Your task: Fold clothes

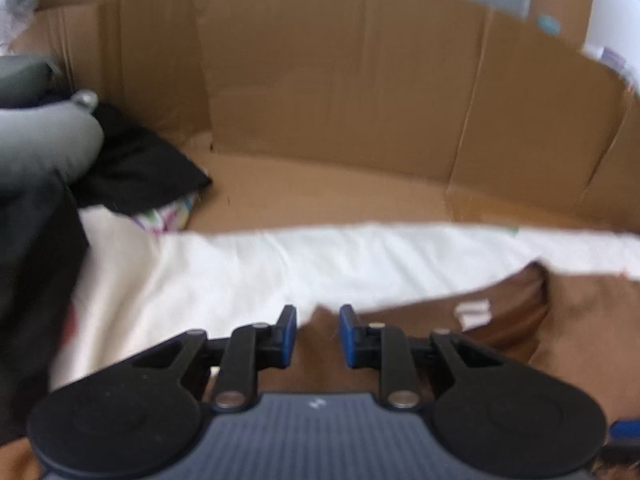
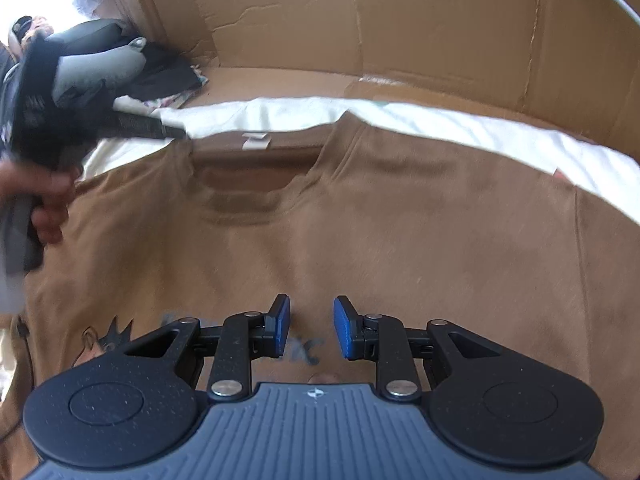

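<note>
Brown printed cotton T-shirt (image 2: 360,232) lies flat, front up, on the white cloth (image 2: 460,128); collar towards the cardboard wall (image 2: 440,20), long axis collar-to-hem. Left gripper (image 1: 318,334) and right gripper (image 2: 308,326): jaws partly open over the shirt, gripping nothing.

The scene is enclosed by flattened cardboard panels (image 2: 440,20), creased and stood upright across the upper frame, with more cardboard (image 1: 320,196) laid flat beneath as a floor. A white sheet (image 1: 360,256) is spread over it. Bright daylight is seen at upper left.
</note>
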